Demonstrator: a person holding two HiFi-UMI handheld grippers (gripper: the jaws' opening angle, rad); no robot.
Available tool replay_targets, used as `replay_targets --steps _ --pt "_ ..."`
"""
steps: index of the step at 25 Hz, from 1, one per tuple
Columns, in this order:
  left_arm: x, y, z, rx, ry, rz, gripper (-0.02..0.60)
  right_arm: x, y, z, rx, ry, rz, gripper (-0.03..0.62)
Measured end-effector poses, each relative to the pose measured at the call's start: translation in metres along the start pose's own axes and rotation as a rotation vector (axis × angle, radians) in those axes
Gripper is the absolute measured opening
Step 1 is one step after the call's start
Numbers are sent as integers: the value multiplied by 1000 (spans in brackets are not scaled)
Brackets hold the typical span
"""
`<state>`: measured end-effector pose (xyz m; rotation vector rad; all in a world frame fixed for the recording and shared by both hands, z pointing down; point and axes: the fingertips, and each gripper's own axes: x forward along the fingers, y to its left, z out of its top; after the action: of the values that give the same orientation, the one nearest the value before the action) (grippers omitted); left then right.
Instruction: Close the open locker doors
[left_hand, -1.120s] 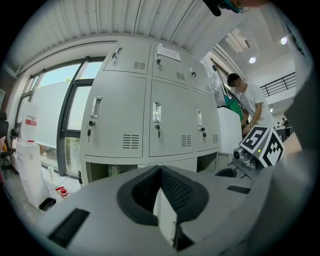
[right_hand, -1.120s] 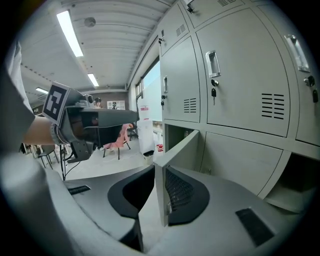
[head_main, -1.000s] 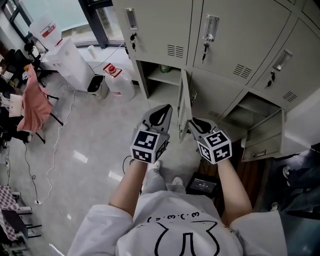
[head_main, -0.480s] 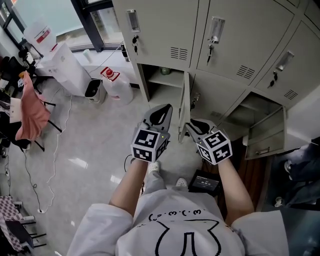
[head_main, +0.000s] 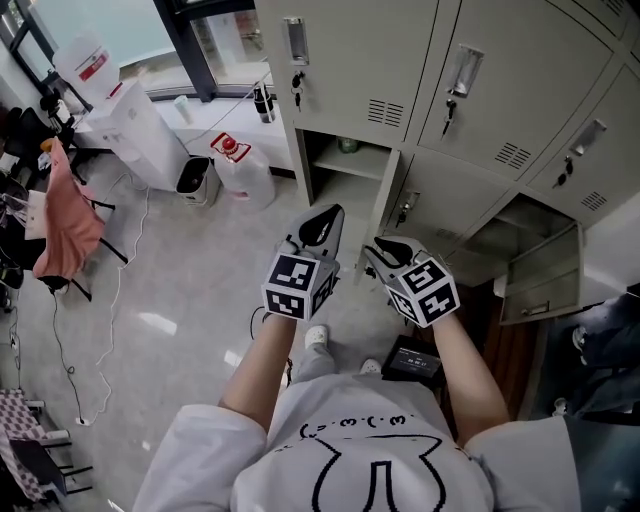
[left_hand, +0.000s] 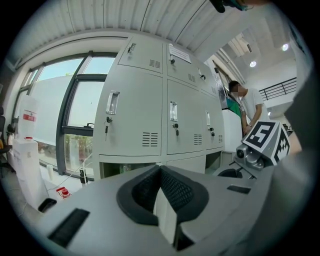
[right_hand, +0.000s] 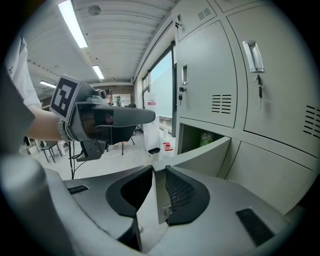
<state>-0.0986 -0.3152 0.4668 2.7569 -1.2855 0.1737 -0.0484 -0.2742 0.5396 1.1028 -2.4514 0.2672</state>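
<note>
A grey locker bank (head_main: 470, 90) fills the upper right of the head view. One lower locker (head_main: 345, 170) stands open, its door (head_main: 388, 215) swung out edge-on towards me. My right gripper (head_main: 372, 250) is at that door's outer edge. In the right gripper view the door (right_hand: 205, 152) runs down into the gap of the right gripper (right_hand: 159, 167). Its jaws have just been opening and stand open, the left pad clear of the door. My left gripper (head_main: 330, 212) is shut and empty, just left of the door. Further right, a second locker door (head_main: 540, 275) hangs open.
A water dispenser (head_main: 130, 125), a small bin (head_main: 192, 172) and a water jug (head_main: 235, 165) stand left of the lockers. A black device (head_main: 412, 362) lies on the floor by my feet. A chair with pink cloth (head_main: 65, 210) is far left. A person (left_hand: 247, 102) stands beyond the lockers.
The lockers have slid right and down in the head view as both hands moved along. The right gripper's jaws have parted around the door's edge. The left gripper stays shut.
</note>
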Motion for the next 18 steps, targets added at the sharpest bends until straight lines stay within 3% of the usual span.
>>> replay_targets --steps 18 --pt "2 90 -6 -28 15 65 18 85 20 44 -20 17 11 94"
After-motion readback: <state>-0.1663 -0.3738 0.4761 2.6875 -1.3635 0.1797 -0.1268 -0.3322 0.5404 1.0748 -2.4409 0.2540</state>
